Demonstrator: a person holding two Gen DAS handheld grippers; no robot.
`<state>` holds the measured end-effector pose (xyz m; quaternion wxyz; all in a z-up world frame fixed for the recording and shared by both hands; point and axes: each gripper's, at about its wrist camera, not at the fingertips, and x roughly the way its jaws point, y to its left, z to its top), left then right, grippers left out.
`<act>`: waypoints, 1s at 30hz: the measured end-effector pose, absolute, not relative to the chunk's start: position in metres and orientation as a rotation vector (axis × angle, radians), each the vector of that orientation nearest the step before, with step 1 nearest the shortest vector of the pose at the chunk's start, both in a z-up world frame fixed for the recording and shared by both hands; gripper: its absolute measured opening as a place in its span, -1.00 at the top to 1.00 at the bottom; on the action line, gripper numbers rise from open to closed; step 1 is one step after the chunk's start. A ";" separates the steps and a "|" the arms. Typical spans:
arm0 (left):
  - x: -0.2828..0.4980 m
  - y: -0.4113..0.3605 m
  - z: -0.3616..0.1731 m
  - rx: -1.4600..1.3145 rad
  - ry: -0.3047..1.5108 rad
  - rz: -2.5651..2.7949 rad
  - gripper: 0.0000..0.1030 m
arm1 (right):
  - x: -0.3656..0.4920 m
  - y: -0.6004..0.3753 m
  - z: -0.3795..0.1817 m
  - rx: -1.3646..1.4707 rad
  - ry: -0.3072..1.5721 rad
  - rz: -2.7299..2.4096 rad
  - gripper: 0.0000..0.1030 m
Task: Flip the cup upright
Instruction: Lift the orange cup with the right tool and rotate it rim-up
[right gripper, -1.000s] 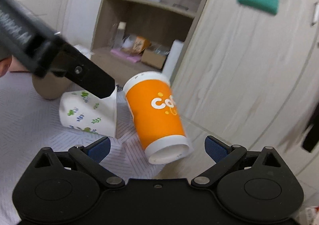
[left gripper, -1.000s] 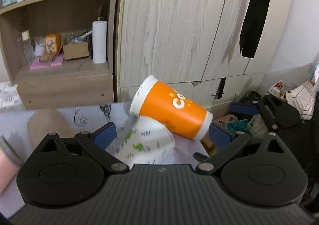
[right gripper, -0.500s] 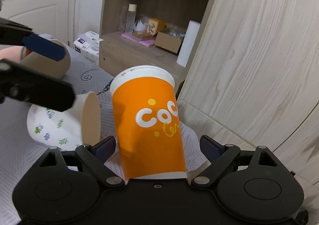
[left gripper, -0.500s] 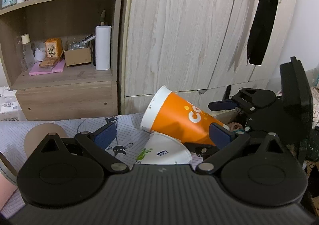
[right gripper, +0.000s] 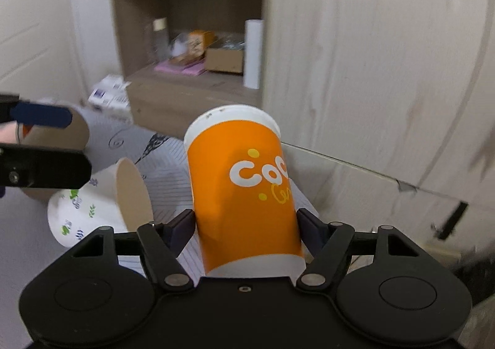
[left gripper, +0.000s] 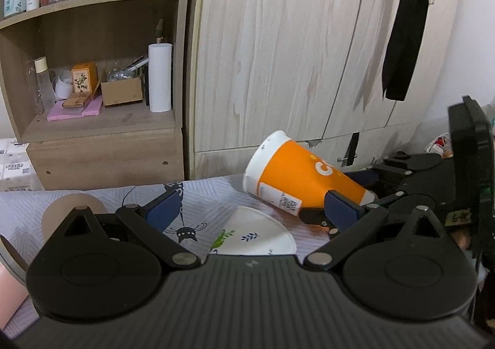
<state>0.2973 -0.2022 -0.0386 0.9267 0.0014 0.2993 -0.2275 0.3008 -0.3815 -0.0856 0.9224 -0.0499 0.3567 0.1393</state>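
Note:
An orange paper cup (right gripper: pixel 244 191) with white lettering is held in my right gripper (right gripper: pixel 246 225), whose fingers are shut on its narrow bottom end. The cup's white rim points away and up. In the left wrist view the orange cup (left gripper: pixel 297 179) is tilted, rim to the upper left, with the right gripper (left gripper: pixel 349 197) clamped on its base. My left gripper (left gripper: pixel 250 210) is open and empty above a white flower-print cup (left gripper: pixel 256 237) lying on its side. That cup also shows in the right wrist view (right gripper: pixel 92 210).
A brown paper cup (left gripper: pixel 72 210) lies at the left on the grey patterned cloth (left gripper: pixel 210 194). Behind stand a wooden shelf unit (left gripper: pixel 92 132) with bottles and boxes and a pale wardrobe (left gripper: pixel 294 55). A black strap (left gripper: pixel 405 24) hangs from the wardrobe.
My right gripper has closed on the orange cup's base and lifted it off the flower-print cup. The left gripper has pulled back slightly.

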 end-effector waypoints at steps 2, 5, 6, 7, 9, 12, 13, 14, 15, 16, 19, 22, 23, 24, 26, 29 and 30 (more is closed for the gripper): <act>0.293 -0.203 -0.037 -0.008 0.621 -0.481 -0.95 | 0.291 -0.384 -0.084 -0.086 0.728 0.267 -0.47; 0.289 -0.204 -0.032 -0.051 0.671 -0.532 -0.95 | 0.273 -0.381 -0.082 -0.095 0.724 0.238 -0.47; 0.285 -0.204 -0.029 -0.062 0.676 -0.535 -0.95 | 0.270 -0.380 -0.080 -0.091 0.717 0.227 -0.47; 0.282 -0.203 -0.028 -0.062 0.672 -0.536 -0.95 | 0.265 -0.380 -0.078 -0.084 0.710 0.217 -0.47; 0.271 -0.204 -0.024 -0.049 0.651 -0.535 -0.95 | 0.252 -0.379 -0.073 -0.073 0.688 0.207 -0.46; 0.257 -0.204 -0.022 -0.045 0.652 -0.552 -0.95 | 0.233 -0.371 -0.063 -0.095 0.653 0.188 -0.45; 0.252 -0.203 -0.021 -0.049 0.658 -0.560 -0.95 | 0.224 -0.371 -0.060 -0.099 0.645 0.186 -0.45; 0.247 -0.203 -0.022 -0.058 0.664 -0.569 -0.95 | 0.218 -0.369 -0.059 -0.099 0.640 0.186 -0.45; 0.242 -0.202 -0.023 -0.072 0.670 -0.580 -0.95 | 0.211 -0.368 -0.057 -0.095 0.634 0.187 -0.45; 0.237 -0.201 -0.025 -0.082 0.674 -0.586 -0.95 | 0.205 -0.367 -0.056 -0.091 0.627 0.182 -0.45; 0.222 -0.198 -0.031 -0.106 0.683 -0.600 -0.95 | 0.181 -0.364 -0.053 -0.069 0.597 0.170 -0.45; 0.209 -0.192 -0.037 -0.128 0.696 -0.615 -0.95 | 0.158 -0.360 -0.054 -0.055 0.576 0.136 -0.45; 0.204 -0.191 -0.038 -0.128 0.699 -0.623 -0.95 | 0.149 -0.358 -0.055 -0.054 0.561 0.128 -0.45; 0.199 -0.190 -0.039 -0.127 0.703 -0.626 -0.95 | 0.142 -0.357 -0.055 -0.055 0.553 0.123 -0.45; 0.191 -0.186 -0.041 -0.123 0.710 -0.625 -0.95 | 0.129 -0.349 -0.053 -0.077 0.536 0.131 -0.45; 0.180 -0.177 -0.043 -0.129 0.719 -0.615 -0.95 | 0.114 -0.338 -0.049 -0.102 0.519 0.152 -0.45; 0.176 -0.174 -0.042 -0.133 0.719 -0.617 -0.95 | 0.110 -0.335 -0.047 -0.105 0.515 0.163 -0.45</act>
